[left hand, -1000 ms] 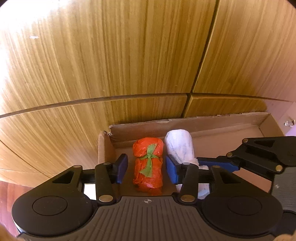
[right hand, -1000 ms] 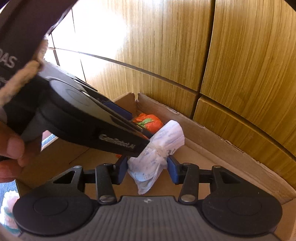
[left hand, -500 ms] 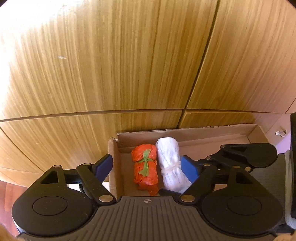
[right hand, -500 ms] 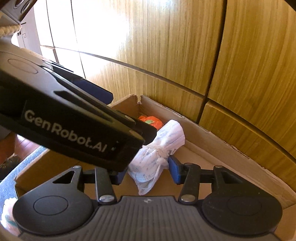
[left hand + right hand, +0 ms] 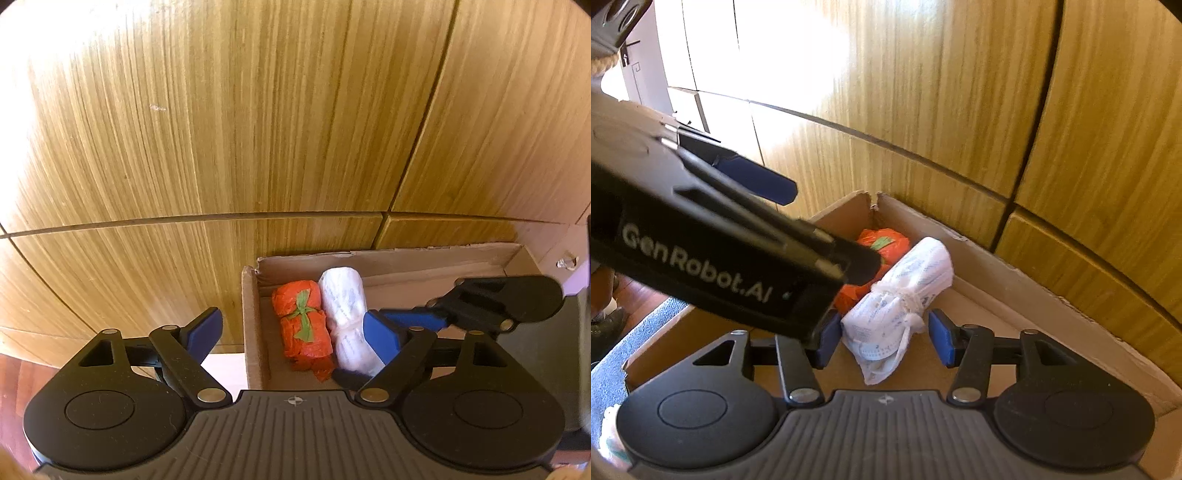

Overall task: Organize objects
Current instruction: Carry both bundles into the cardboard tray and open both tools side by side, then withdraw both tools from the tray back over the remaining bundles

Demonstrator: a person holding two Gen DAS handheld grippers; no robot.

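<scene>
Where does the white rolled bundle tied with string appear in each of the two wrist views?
Left wrist view: white rolled bundle, lower centre-right, in the cardboard box.
Right wrist view: centre, between the right gripper's open jaws.
Shared landmark: orange bundle with green tie, beside it.

Bright daylight from the upper left washes out the yellow-brown wooden panelled wall (image 5: 798,48); fisheye curvature bends its seams, and frame edges blur slightly.

left black two-finger gripper (image 5: 293,332) angled down, blue pads spread wide, nothing pinched. right black gripper (image 5: 882,341) just under it, jaws just eased open, pads clear.
</scene>
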